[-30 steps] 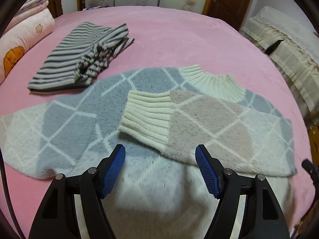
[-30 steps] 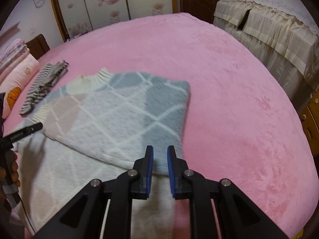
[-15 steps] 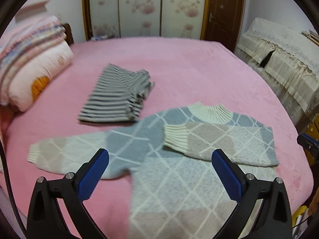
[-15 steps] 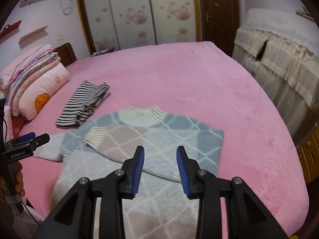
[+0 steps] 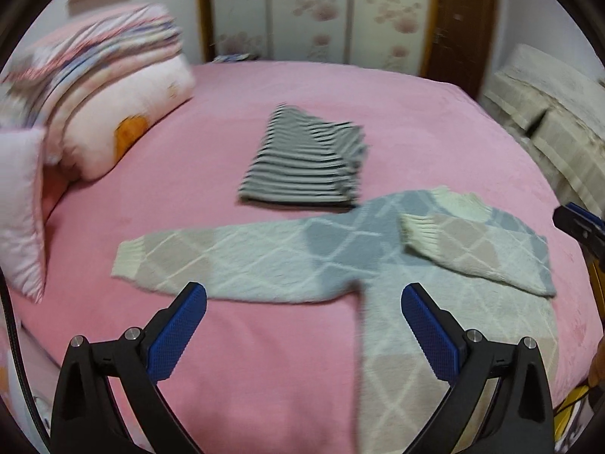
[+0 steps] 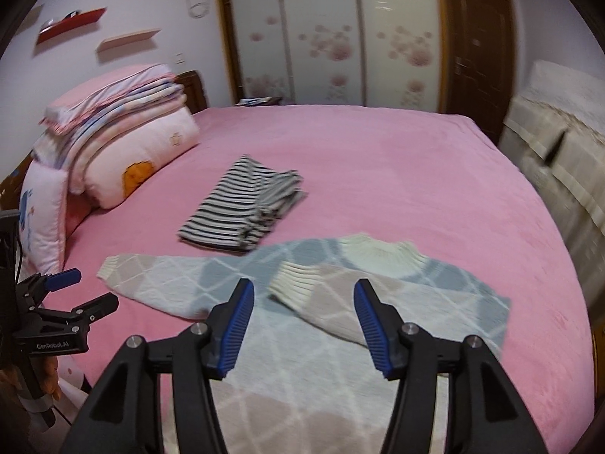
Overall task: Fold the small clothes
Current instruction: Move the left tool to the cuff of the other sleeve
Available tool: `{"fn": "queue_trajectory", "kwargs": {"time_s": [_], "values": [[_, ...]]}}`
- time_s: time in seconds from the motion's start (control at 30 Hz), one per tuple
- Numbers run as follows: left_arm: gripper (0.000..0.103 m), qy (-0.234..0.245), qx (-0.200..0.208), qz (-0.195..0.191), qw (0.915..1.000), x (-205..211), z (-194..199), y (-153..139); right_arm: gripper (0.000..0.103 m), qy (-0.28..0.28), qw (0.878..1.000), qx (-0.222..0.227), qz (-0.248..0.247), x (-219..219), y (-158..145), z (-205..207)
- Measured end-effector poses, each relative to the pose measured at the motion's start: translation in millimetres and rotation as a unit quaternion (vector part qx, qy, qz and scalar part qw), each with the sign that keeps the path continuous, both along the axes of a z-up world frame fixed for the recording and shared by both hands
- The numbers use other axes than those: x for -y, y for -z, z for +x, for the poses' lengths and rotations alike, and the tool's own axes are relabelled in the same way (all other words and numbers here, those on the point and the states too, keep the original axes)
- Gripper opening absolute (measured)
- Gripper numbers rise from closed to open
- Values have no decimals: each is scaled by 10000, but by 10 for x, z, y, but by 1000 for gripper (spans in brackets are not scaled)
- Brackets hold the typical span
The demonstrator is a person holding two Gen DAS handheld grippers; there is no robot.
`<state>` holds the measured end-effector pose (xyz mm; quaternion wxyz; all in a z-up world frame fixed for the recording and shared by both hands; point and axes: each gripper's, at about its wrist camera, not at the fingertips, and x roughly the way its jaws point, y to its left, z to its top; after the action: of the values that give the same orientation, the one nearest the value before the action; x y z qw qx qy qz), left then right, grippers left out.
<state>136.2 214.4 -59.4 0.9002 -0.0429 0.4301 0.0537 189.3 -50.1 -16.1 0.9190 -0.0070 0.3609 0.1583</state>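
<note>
A pale sweater with a grey, beige and white diamond pattern (image 5: 340, 249) (image 6: 378, 302) lies flat on the pink bed. Its right sleeve is folded across the chest, and its left sleeve stretches out to the left. My left gripper (image 5: 302, 325) hangs above the bed's near edge, wide open and empty. It also shows at the left edge of the right wrist view (image 6: 87, 291). My right gripper (image 6: 302, 325) hovers above the sweater's body; its jaws are opening and hold nothing. Its tip shows at the right of the left wrist view (image 5: 578, 223).
A folded black-and-white striped garment (image 5: 306, 166) (image 6: 242, 208) lies just beyond the sweater. Pillows and folded quilts (image 5: 98, 87) (image 6: 113, 140) are stacked at the bed's left. A cloth-covered sofa (image 6: 559, 143) stands on the right. Wardrobe doors and a brown door are behind.
Both grippers have drawn back and risen away from the sweater, so the whole bed now shows. The left jaws spread fully. The right jaws went from nearly shut to parted.
</note>
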Motion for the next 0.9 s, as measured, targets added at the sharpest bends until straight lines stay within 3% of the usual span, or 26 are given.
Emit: {"fn": "queue_trajectory", "kwargs": {"time_s": [0.17,0.23,0.3,0.43,0.47,0.67,0.77,0.9], "values": [[102,-636,-319,-87,9974,-790,58,231,55,-458,9989,-22,-125,-722,143,137],[102,-854,-472,-354,9946,-1112,98,377,55,-603,9980,-79,-188,-971,250,201],[102,-1150,-682,-930,9866,-1506,134,581,55,-736,9968,-141,-262,-1209,372,258],[97,-1847,-910,-1763,9626,-2095,164,988,55,-956,9942,-238,-442,-1596,618,353],[96,-2052,-1006,-1973,9533,-2256,178,1125,55,-1002,9935,-280,-460,-1664,678,379],[90,-2801,-1251,-2809,9094,-2695,336,1646,55,-1194,9900,-651,-365,-2004,1026,529],[89,-3096,-1276,-3098,8899,-2803,432,1857,55,-1237,9889,-764,-316,-2067,1149,577],[89,-3391,-1424,-3061,8781,-2851,564,2084,55,-1245,9881,-857,-300,-2074,1250,645]]}}
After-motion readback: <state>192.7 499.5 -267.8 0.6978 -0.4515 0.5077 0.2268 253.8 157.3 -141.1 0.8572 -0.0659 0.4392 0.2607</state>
